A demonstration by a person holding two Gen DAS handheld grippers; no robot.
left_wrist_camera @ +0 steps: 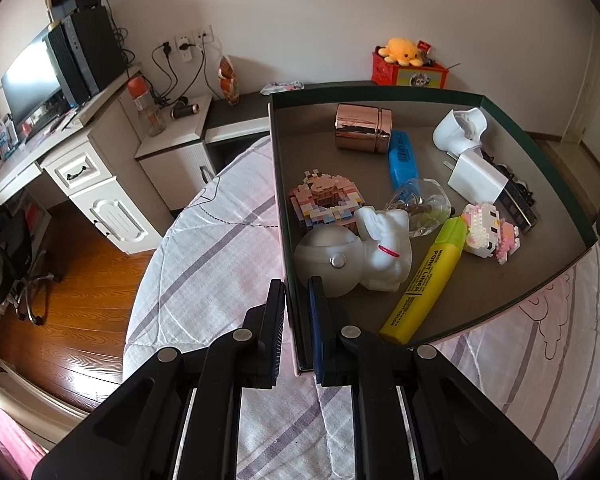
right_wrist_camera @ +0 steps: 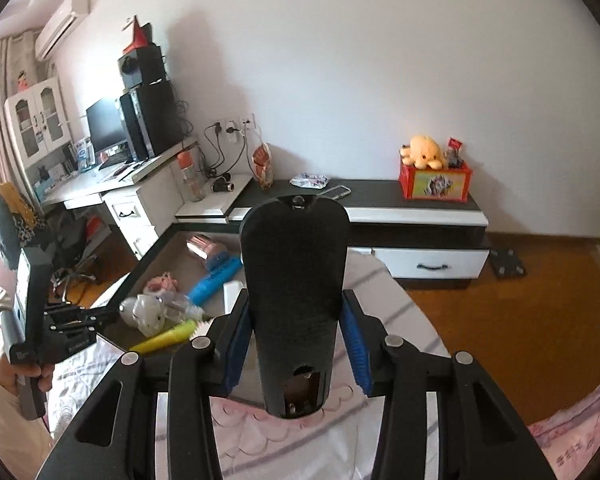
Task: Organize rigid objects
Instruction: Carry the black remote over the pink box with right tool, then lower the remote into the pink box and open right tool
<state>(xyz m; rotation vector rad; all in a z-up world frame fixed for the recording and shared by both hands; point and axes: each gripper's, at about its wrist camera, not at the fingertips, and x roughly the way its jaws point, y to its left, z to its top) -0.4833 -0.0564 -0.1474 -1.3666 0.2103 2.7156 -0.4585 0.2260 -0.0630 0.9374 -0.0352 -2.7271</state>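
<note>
An open dark-rimmed box (left_wrist_camera: 277, 152) lies on the bed. It holds a white rabbit lamp (left_wrist_camera: 380, 256), a yellow highlighter (left_wrist_camera: 428, 280), a blue highlighter (left_wrist_camera: 402, 156), a rose-gold tin (left_wrist_camera: 362, 128), a brick house (left_wrist_camera: 324, 200), a brick cat (left_wrist_camera: 488, 232) and a white charger (left_wrist_camera: 476, 176). My left gripper (left_wrist_camera: 296, 286) is shut on the box's near left wall. In the right wrist view my right gripper (right_wrist_camera: 296, 300) holds a tall black oblong device (right_wrist_camera: 296, 280) between its blue pads, above the bed and to the right of the box (right_wrist_camera: 156, 252). The left gripper (right_wrist_camera: 112, 313) shows there too.
The pink striped bedcover (left_wrist_camera: 220, 248) runs under the box. A white desk (left_wrist_camera: 100, 168) with a monitor stands at the left. A low black-and-white cabinet (right_wrist_camera: 420, 216) along the wall bears a red box (right_wrist_camera: 436, 182) with a yellow plush. Wooden floor (right_wrist_camera: 520, 320) lies beyond.
</note>
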